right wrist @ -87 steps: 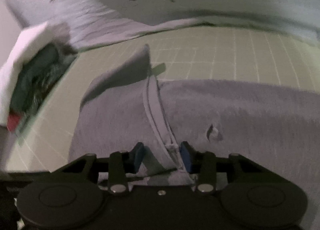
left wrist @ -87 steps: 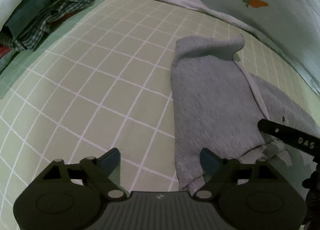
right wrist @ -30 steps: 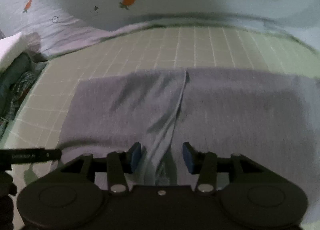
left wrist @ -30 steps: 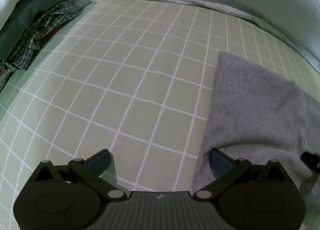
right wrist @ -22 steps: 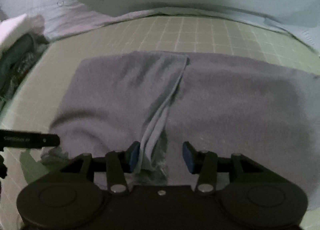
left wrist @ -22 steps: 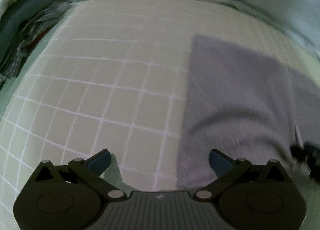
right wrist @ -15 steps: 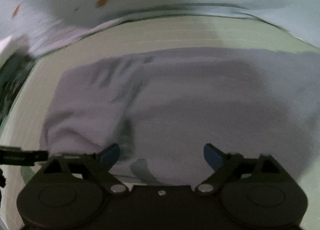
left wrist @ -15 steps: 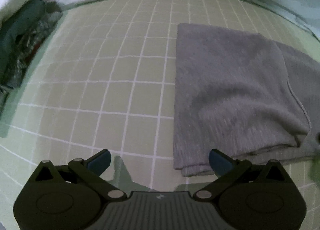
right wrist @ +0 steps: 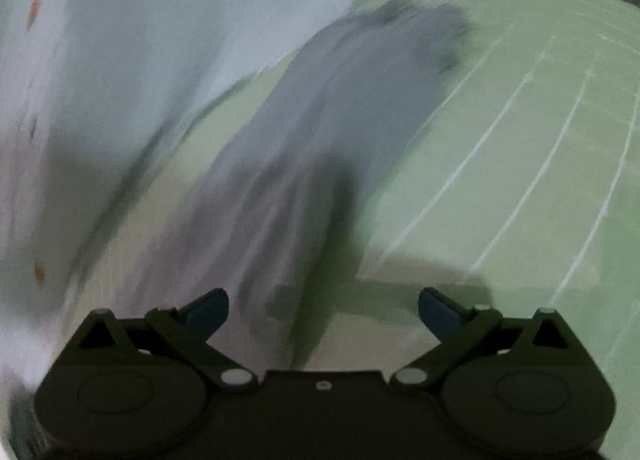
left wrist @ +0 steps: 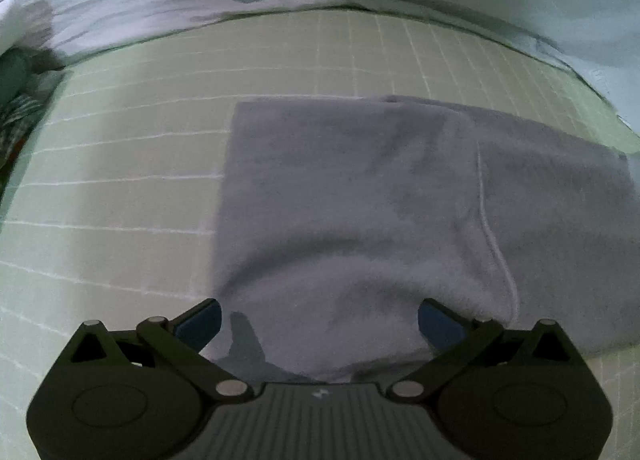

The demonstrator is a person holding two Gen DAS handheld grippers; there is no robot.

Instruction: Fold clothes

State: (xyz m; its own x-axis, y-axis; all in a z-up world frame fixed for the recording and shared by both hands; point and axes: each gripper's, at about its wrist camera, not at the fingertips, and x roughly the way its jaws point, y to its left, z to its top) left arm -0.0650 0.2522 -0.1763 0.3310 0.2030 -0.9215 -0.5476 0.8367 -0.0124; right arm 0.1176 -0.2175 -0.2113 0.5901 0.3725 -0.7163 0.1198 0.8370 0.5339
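The grey garment [left wrist: 360, 199] lies flat on the green checked bed sheet [left wrist: 120, 147], and it already has one fold in it: a hemmed edge [left wrist: 486, 219] runs front to back across the cloth, with the left layer lying over the right one. The outline is close to a rectangle, with straight left and far edges.

The left gripper [left wrist: 318, 322] hangs over the near edge of the garment, jaws spread wide and holding nothing; cloth shows between the blue pads without being pinched. The right gripper [right wrist: 322, 312] is also wide apart and empty. Its view is heavily smeared, so the dark grey streak [right wrist: 320, 119] ahead of it is probably the same garment, though I cannot be sure.

As a judgement, the folding stands partway: the piece is doubled over but broad, and a further fold would make it compact. Whether more is intended for it cannot be told here. A heap of other clothes [left wrist: 16, 107] sits at the far left edge of the bed, looking rumpled rather than folded.
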